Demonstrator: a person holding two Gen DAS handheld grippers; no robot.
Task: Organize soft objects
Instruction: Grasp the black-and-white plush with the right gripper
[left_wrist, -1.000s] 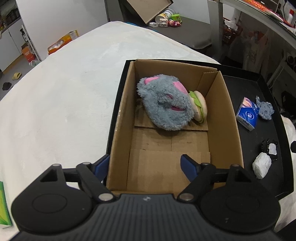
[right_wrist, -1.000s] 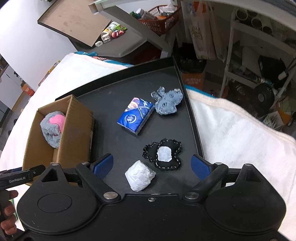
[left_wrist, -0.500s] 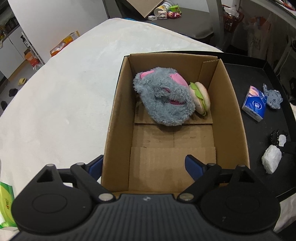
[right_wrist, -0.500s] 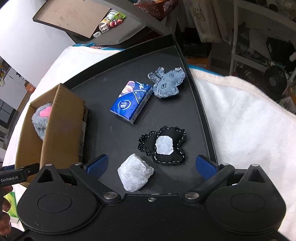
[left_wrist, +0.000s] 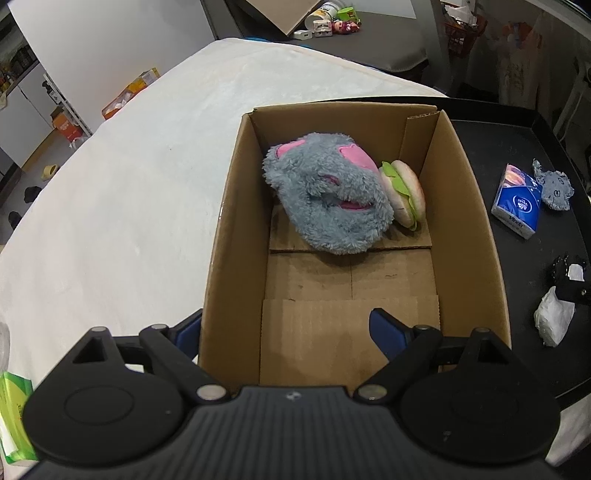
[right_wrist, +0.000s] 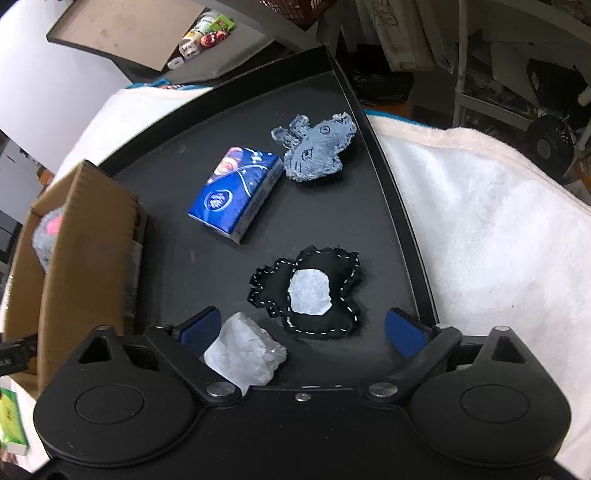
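Observation:
A cardboard box holds a grey and pink plush and a plush burger at its far end. My left gripper is open and empty over the box's near wall. On the black tray lie a black stitched plush, a denim plush, a blue tissue pack and a white wad. My right gripper is open and empty, low over the tray, with the black plush just ahead between its fingers and the wad by its left finger.
A white fleece cover lies on the table around the tray. A green pack sits at the near left. The box stands on the tray's left part. Shelves and clutter stand beyond the table.
My right gripper has moved forward and down toward the black plush and the white wad. My left gripper has shifted slightly, staying over the box's near end.

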